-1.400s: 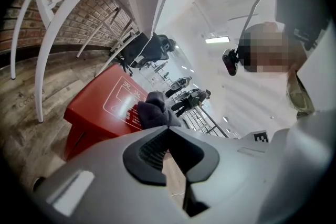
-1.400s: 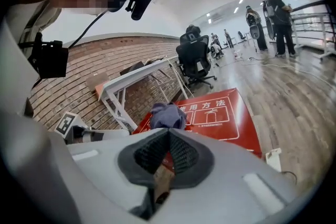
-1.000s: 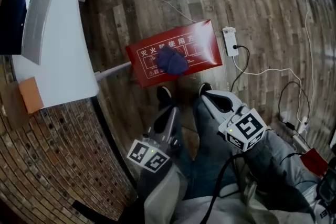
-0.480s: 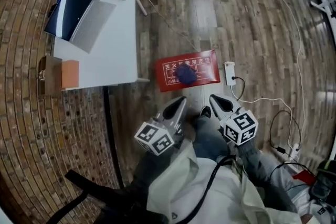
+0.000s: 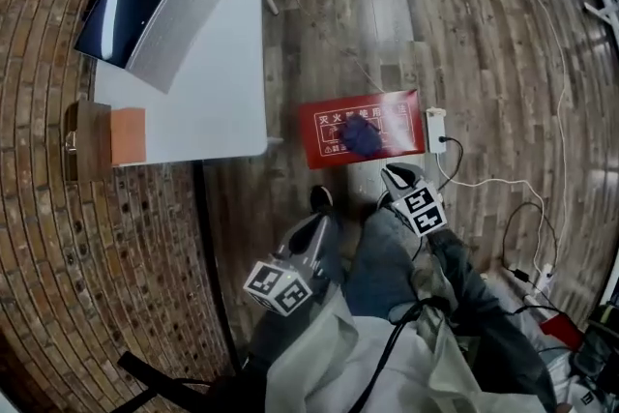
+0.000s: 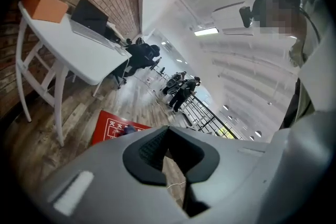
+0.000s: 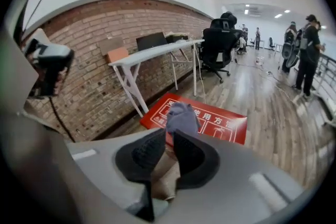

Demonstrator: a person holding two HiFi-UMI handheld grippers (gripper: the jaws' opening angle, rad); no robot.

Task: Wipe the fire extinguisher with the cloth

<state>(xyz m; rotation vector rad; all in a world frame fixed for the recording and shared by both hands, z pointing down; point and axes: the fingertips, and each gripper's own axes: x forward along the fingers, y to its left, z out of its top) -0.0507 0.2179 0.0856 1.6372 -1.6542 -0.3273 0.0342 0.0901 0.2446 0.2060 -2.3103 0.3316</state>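
The red, flat fire extinguisher box point(image 5: 401, 116) with white lettering lies face up on the wooden plank floor point(image 5: 435, 24), near the leg of the white bench point(image 5: 208, 82). The crumpled dark blue cloth point(image 5: 361, 135) sits on the middle of its lid. We read that placing as handy: the cloth already rests on the surface to be wiped, so it need only be pinched and dragged. Wiping has not yet begun.

The right hand-held gripper point(image 5: 390, 173) points steeply down at the box, its tip near the box's near edge but apart from it. In the right gripper view the cloth lies straight ahead, past the jaws. Those jaws have just been opening and stand a narrow slit apart with nothing between them, which we take as readying for the pinch. The left hand-held gripper point(image 5: 322, 222) is held back over the person's leg, well apart from the box, its jaws together and empty. We judge it is kept out of the way while the right one works.

Against a second ago, the cloth keeps the same spot on the lid. The head view has pulled up and away, so the box looks smaller, and far more of the bench shows, along with the open grey laptop point(image 5: 145, 14). Then the two grippers hung side by side. Now the right one has pushed ahead toward the box and the left trails lower in the picture.
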